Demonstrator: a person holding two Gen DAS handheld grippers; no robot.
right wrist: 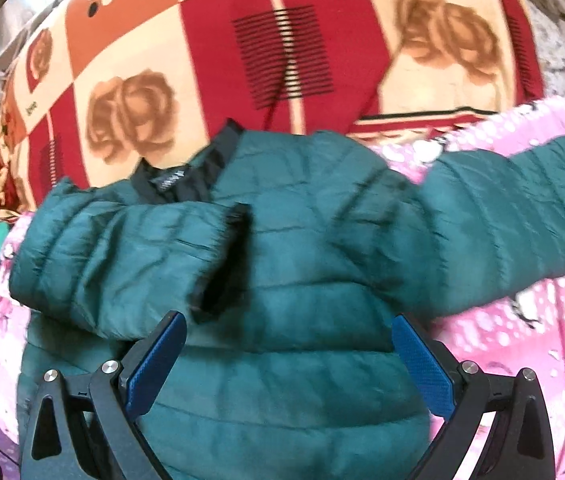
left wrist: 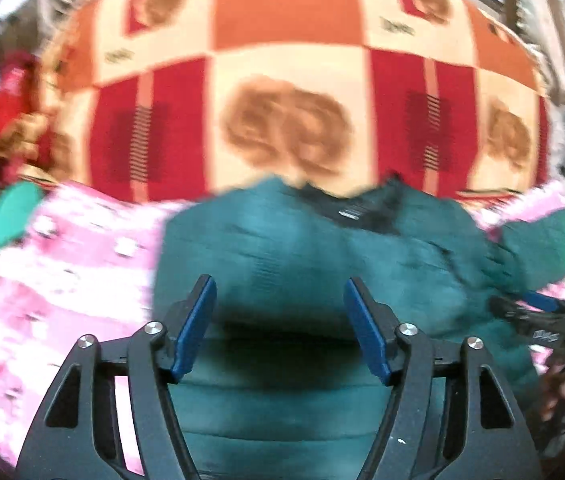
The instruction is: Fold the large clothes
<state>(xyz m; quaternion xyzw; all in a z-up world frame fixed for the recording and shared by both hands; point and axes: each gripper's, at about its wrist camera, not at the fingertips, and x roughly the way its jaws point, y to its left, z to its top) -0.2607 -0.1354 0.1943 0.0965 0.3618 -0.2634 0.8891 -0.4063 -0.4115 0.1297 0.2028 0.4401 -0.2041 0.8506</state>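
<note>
Ok so the dark teal quilted puffer jacket [right wrist: 282, 280] is lying flat on a pink penguin-print blanket [right wrist: 522, 340], black collar [right wrist: 186, 176] up toward 12 o'clock, w/ a red/orange/cream checked rose-print blanket [right wrist: 242, 60] behind it. Looks like a bed, tho I can't see enough to swear to it. One sleeve [right wrist: 114, 256] is already laid across the chest from the 9 o'clock side, black cuff [right wrist: 226, 260] landing abt centre. The other sleeve [right wrist: 514, 224] is lying out toward 3 o'clock over the pink blanket, not folded in yet. So imo we're mid sleeve-folding: one in, one to go. Left claw [left wrist: 280, 320] is open w/ nothing between the blue pads, just hovering over the jacket body; that view is pretty blurry btw. Right claw [right wrist: 288, 364] is spread wide too, empty, hanging over the lower body of the jacket, pads not pressing on anything afaict. Next move prob needs the right claw to go out toward 3 o'clock, pinch that loose sleeve near the cuff end, and carry it across the chest on top of the first one. Puffy slick fabric, so it'll need a decent bite of material or it'll slip, and the folded sleeve may spring back if nudged.
</note>
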